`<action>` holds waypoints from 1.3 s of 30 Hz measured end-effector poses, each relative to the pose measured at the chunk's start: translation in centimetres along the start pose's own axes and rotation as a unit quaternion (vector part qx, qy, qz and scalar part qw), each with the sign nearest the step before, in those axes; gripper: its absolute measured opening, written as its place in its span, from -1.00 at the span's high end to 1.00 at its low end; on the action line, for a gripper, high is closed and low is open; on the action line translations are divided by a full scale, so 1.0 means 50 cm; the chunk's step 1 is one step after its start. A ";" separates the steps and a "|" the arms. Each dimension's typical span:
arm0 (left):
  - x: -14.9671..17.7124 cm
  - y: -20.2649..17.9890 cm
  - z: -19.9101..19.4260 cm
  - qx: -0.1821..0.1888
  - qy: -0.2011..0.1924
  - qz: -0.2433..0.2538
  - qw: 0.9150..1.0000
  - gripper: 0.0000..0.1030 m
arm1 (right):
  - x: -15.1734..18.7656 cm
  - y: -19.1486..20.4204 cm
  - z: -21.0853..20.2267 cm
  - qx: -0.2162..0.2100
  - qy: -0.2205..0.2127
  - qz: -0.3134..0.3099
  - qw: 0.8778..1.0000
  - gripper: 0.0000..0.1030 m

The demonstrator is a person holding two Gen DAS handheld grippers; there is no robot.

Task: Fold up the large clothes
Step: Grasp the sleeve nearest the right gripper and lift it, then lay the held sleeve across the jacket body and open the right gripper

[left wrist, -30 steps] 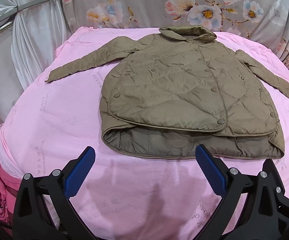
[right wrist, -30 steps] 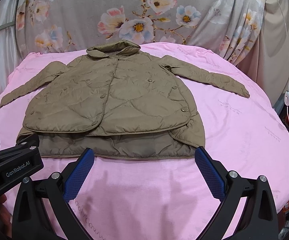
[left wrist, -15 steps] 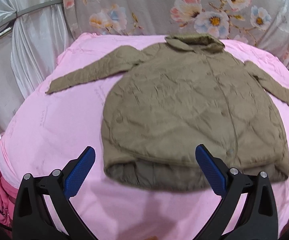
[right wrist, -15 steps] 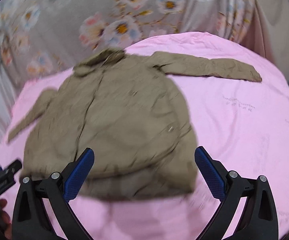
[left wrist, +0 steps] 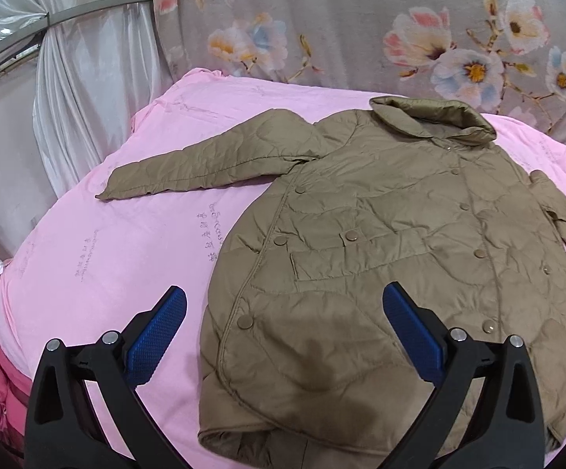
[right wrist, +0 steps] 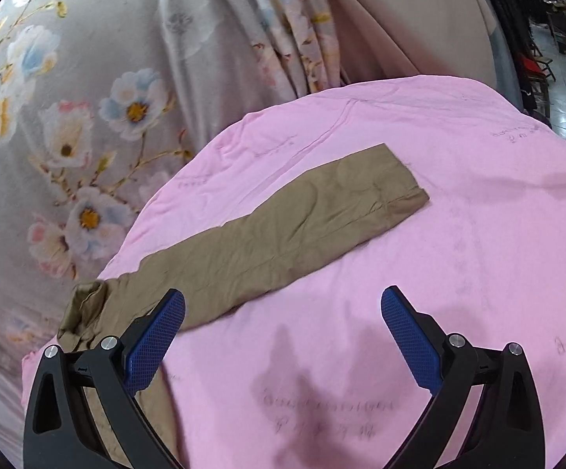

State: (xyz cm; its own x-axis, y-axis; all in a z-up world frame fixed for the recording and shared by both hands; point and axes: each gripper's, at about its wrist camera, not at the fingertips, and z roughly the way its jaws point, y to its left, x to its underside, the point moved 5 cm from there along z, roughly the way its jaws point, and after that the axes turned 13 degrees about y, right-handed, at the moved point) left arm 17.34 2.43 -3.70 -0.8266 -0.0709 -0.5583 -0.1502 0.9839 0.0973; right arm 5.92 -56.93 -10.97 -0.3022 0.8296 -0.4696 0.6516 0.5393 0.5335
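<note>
a pink sheet (left wrist: 126, 258) covers the tabletop; the khaki jacket (left wrist: 380, 273) lies flat, both the left tool (left wrist: 283, 332) and the right tool (right wrist: 283, 332) spread apart, empty.

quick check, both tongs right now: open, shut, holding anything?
Left tongs: open, empty, above the jacket.
Right tongs: open, empty, facing the jacket sleeve.

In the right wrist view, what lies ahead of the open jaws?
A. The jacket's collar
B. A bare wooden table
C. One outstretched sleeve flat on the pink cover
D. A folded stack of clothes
C: the right gripper, jaws wide and empty, faces a tan sleeve of the jacket lying stretched out flat on the pink cover.
</note>
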 end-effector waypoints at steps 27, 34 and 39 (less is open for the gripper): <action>0.040 -0.057 0.158 -0.039 0.060 0.024 0.997 -0.91 | -0.138 0.201 0.003 -0.100 -0.075 -0.039 0.991 0.91; 0.037 -0.055 0.159 -0.022 0.066 0.022 0.997 -0.91 | 0.023 0.582 -0.088 -0.231 -0.047 -0.228 0.945 0.91; 0.033 -0.043 0.142 0.004 0.063 0.019 0.998 -0.91 | 0.196 0.750 -0.029 -0.272 0.033 -0.298 0.915 0.91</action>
State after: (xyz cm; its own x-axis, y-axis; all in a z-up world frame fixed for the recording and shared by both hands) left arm 20.17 1.37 -10.67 -0.8934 -0.0535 -0.4461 -0.1136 0.9875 0.1090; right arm 26.38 -28.38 5.46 -0.5433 0.3623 -0.7573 -0.0787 0.8761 0.4756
